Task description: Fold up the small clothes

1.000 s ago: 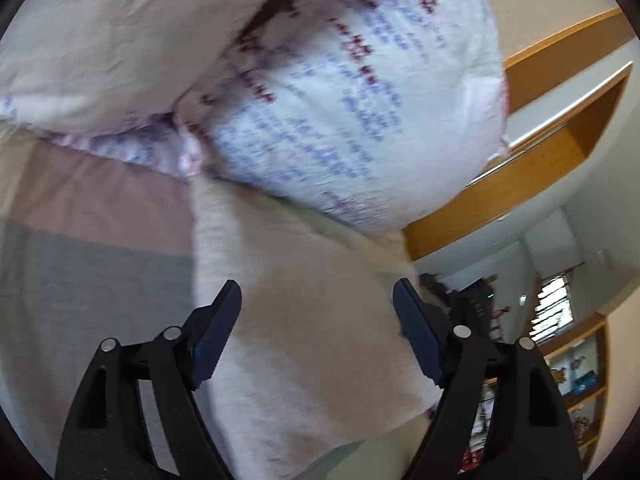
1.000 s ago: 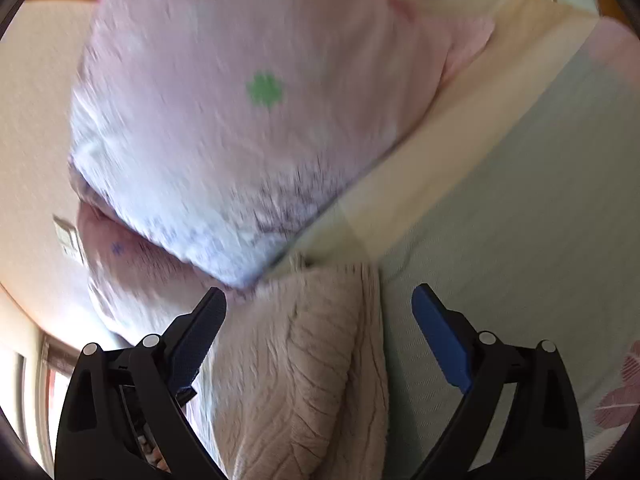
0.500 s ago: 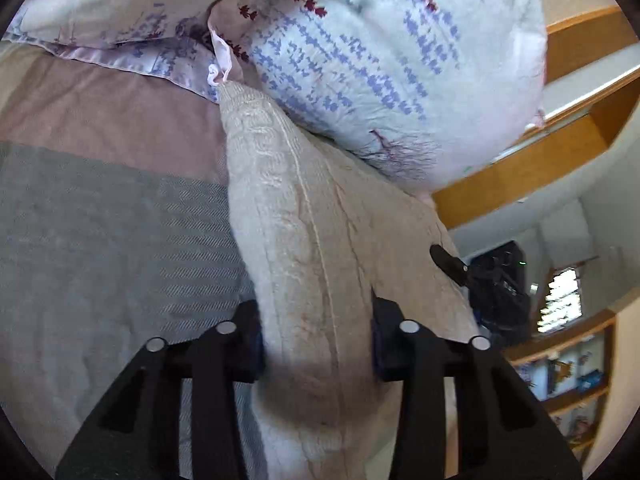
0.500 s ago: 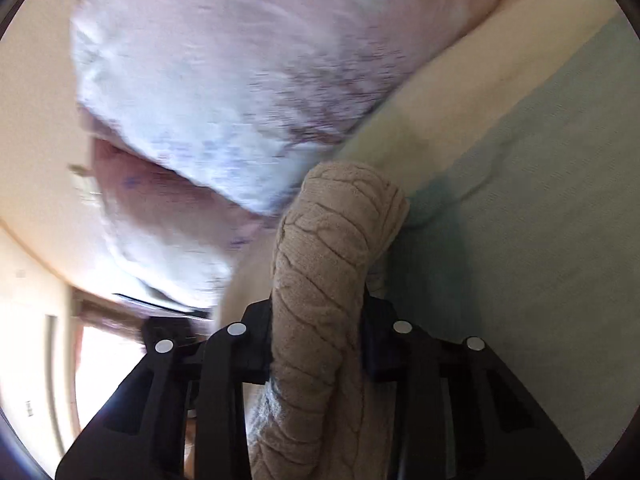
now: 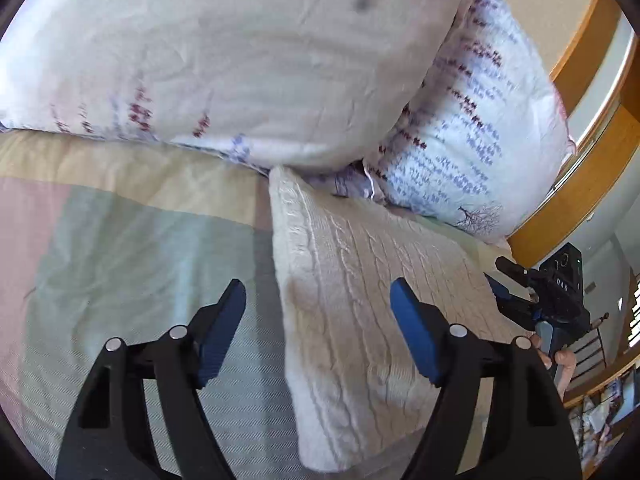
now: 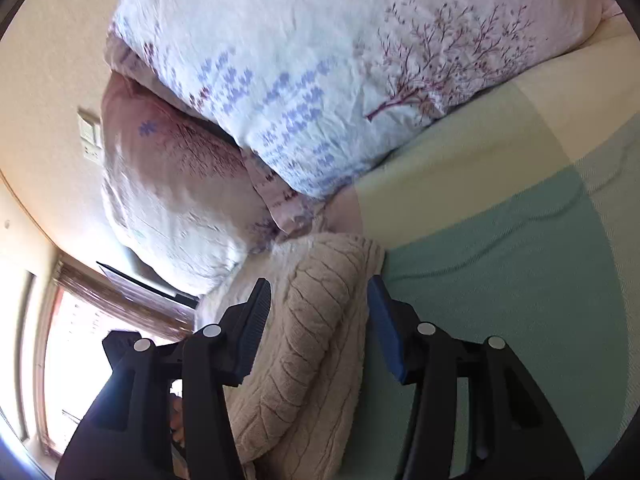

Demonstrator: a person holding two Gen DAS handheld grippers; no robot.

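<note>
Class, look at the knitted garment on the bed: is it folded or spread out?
Folded. The knitted garment lies as a compact, thick rectangle with doubled layers at its edge, on the bedspread beside the pillows. Both grippers stand open around it.

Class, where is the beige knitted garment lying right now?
In both wrist views, the knitted garment lies on the bedspread, its far end against the pillows.

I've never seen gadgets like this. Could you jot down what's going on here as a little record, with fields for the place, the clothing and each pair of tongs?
place: a bed with a checked blanket and two floral pillows at its head
clothing: a beige cable-knit garment, folded, lying on the blanket with its far end against the pillows
left tongs: open, one finger on each side of the garment's edge, not pinching it
right tongs: open, fingers on either side of the garment's rolled edge
task stage: garment looks folded and let go
</note>
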